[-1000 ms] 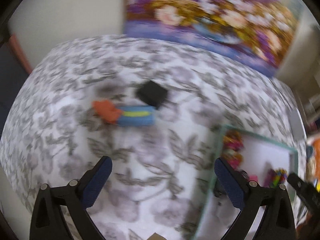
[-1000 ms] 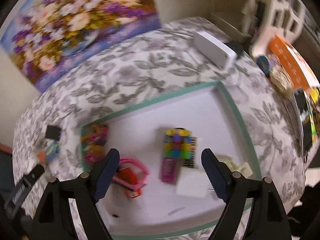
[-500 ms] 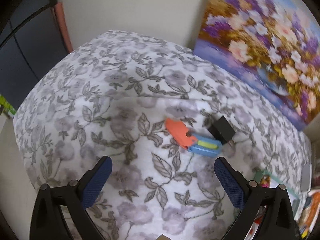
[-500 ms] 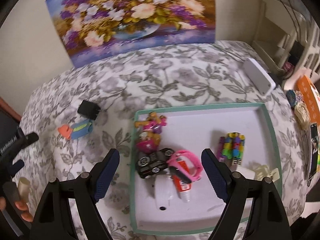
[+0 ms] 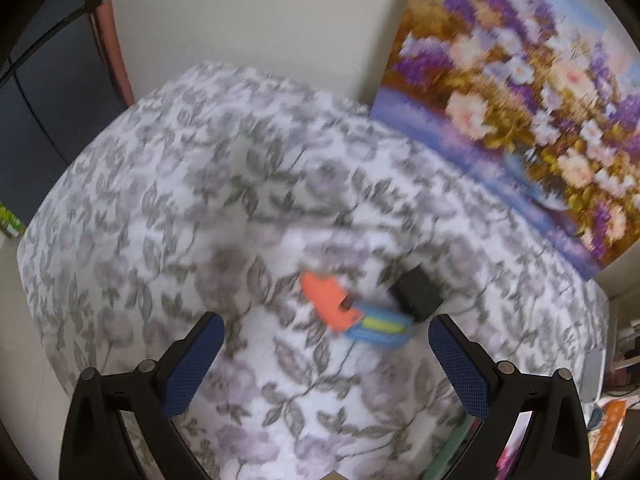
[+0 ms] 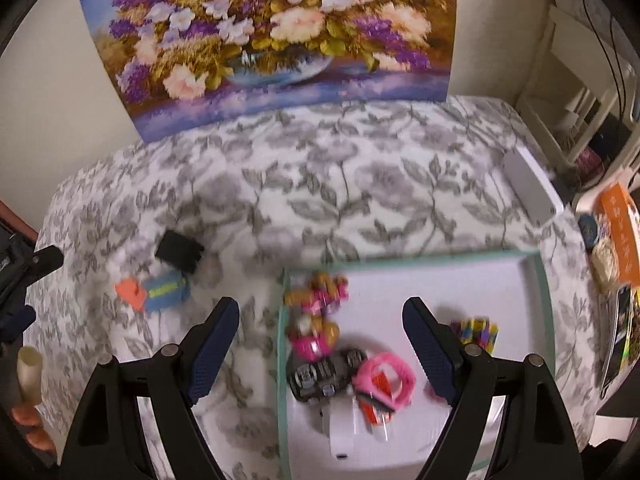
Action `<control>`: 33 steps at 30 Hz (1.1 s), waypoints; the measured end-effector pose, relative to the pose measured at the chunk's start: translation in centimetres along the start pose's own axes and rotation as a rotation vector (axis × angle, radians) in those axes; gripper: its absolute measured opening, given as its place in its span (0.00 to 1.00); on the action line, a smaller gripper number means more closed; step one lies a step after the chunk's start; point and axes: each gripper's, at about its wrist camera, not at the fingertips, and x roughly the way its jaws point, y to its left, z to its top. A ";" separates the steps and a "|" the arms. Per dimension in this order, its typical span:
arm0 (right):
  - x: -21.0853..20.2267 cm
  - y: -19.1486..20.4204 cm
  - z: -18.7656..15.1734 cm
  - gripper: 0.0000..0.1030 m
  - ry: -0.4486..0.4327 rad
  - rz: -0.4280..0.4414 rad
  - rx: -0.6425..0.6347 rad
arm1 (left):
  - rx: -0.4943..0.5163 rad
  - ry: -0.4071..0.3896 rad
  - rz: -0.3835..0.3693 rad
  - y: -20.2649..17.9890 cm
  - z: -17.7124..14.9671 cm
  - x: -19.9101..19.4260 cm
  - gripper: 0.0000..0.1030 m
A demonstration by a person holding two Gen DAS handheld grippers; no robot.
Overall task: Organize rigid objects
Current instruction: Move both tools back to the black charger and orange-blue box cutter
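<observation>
While both frames are blurred, I can confirm that my left gripper (image 5: 326, 354) is spread wide and holds nothing, and my right gripper (image 6: 320, 342) is likewise spread and empty.

Nearest in the right wrist view, the green-rimmed tray (image 6: 544, 280) lies under the right gripper on the floral tablecloth (image 6: 340, 200). Inside it, near its left wall, I note a black toy car (image 6: 324, 374) touching a pink band (image 6: 390, 376), a pink and brown toy figure (image 6: 316, 312) just beyond them, and a multicoloured block (image 6: 478, 330) further right.

Outside the tray, well to its left, an orange and blue object (image 5: 352, 316) rests on the cloth just ahead of the left gripper, between the lines of its fingers. A black cube (image 5: 416, 292) sits just beside it; whether they touch I cannot tell.

Farthest, a flower painting (image 6: 272, 40) leans against the wall at the table's back edge.
</observation>
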 end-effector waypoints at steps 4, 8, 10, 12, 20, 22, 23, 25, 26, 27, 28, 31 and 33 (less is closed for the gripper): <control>-0.2 1.2 1.8 0.82 -0.029 0.008 -0.008 | 0.010 -0.038 -0.040 -0.2 0.9 -0.6 1.00; 1.3 2.8 2.0 0.82 -0.019 0.030 -0.037 | -0.010 -0.002 -0.064 0.4 -0.2 1.9 1.00; 2.1 3.5 1.9 0.82 -0.003 0.039 -0.050 | -0.008 0.035 -0.054 0.8 -0.9 4.0 1.00; 3.0 4.4 1.8 0.82 0.010 0.045 -0.060 | -0.020 0.084 -0.051 1.5 -1.1 5.8 1.00; 5.8 8.4 1.1 0.82 0.011 0.081 -0.087 | -0.069 0.116 -0.063 5.8 -0.2 9.2 1.00; 6.9 9.1 0.9 0.82 0.031 0.087 -0.091 | -0.064 0.120 -0.063 6.5 0.1 9.8 1.00; 7.7 9.6 0.8 0.82 0.045 0.087 -0.096 | -0.062 0.120 -0.067 6.6 0.2 10.0 1.00; 8.4 10.1 0.7 0.82 0.055 0.089 -0.106 | -0.057 0.119 -0.089 6.8 0.3 10.4 1.00; 8.8 10.5 0.8 0.82 0.059 0.091 -0.113 | -0.056 0.119 -0.099 6.7 0.3 10.6 1.00; 9.1 10.6 0.9 0.82 0.062 0.092 -0.114 | -0.054 0.126 -0.116 6.6 0.4 11.0 1.00; 9.4 10.7 1.0 0.82 0.069 0.094 -0.110 | -0.054 0.132 -0.120 6.5 0.3 11.2 1.00; 10.5 10.4 1.7 0.82 0.097 0.127 -0.076 | -0.055 0.143 -0.114 6.2 0.2 12.0 1.00; 11.1 10.0 2.3 0.82 0.120 0.167 -0.027 | -0.064 0.144 -0.108 6.3 0.1 12.3 1.00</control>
